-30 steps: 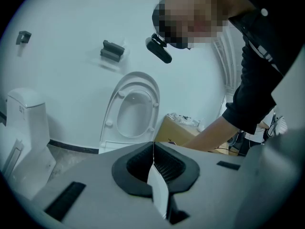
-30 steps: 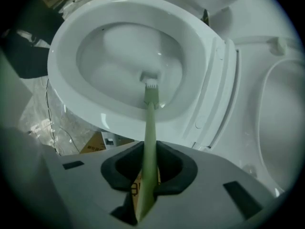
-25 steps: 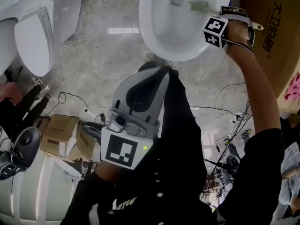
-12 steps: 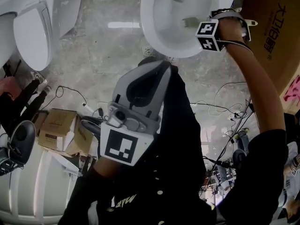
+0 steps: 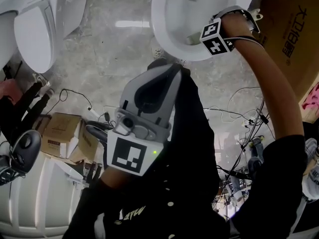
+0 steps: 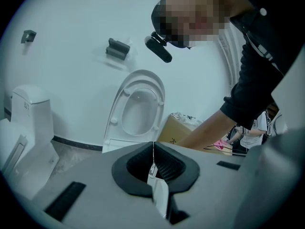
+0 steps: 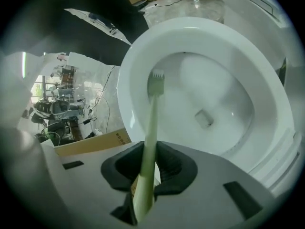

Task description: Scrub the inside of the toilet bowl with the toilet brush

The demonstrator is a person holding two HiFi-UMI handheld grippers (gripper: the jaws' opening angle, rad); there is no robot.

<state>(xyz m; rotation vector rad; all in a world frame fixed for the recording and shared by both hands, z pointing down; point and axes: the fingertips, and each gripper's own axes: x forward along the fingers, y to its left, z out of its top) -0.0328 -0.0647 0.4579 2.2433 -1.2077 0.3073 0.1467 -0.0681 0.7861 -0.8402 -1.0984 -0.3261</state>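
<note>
Our right claw (image 7: 150, 168) is clenched on the pale green handle of the toilet brush (image 7: 151, 123). Its bristled head sits at the inner wall of the toilet bowl (image 7: 131, 70), just below the rim and well apart from the drain opening (image 7: 204, 118). We hold our left claw (image 6: 153, 162) away from the bowl, jaws pressed together with nothing between them, facing another toilet (image 6: 138, 109) with its seat raised.
</note>
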